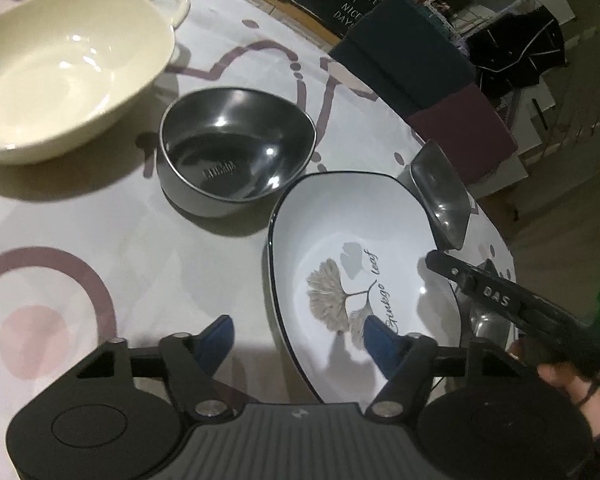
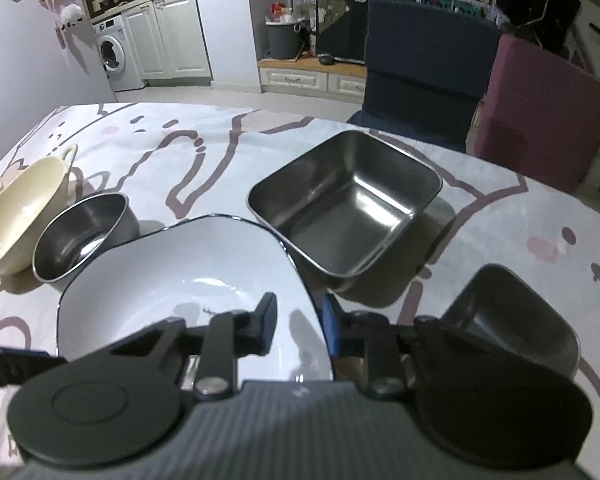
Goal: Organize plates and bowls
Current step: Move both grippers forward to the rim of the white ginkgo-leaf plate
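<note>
A white plate (image 1: 340, 240) with a dark rim and a ginkgo leaf print lies on the patterned tablecloth (image 1: 120, 240). My left gripper (image 1: 300, 340) is open and straddles its left rim, one blue pad inside the plate and one outside. My right gripper (image 2: 298, 322) is narrowly open astride the right rim of the plate (image 2: 180, 264), with a gap still showing at the inner pad. Beside the plate are a round steel bowl (image 1: 236, 152), a cream handled bowl (image 1: 60, 80) and a square steel dish (image 2: 352, 208).
A small dark steel dish (image 2: 512, 320) sits to the right of the right gripper. A dark blue chair (image 2: 428, 68) and a maroon chair (image 2: 540, 120) stand at the table's far edge. A hand (image 1: 564, 380) shows low at the right.
</note>
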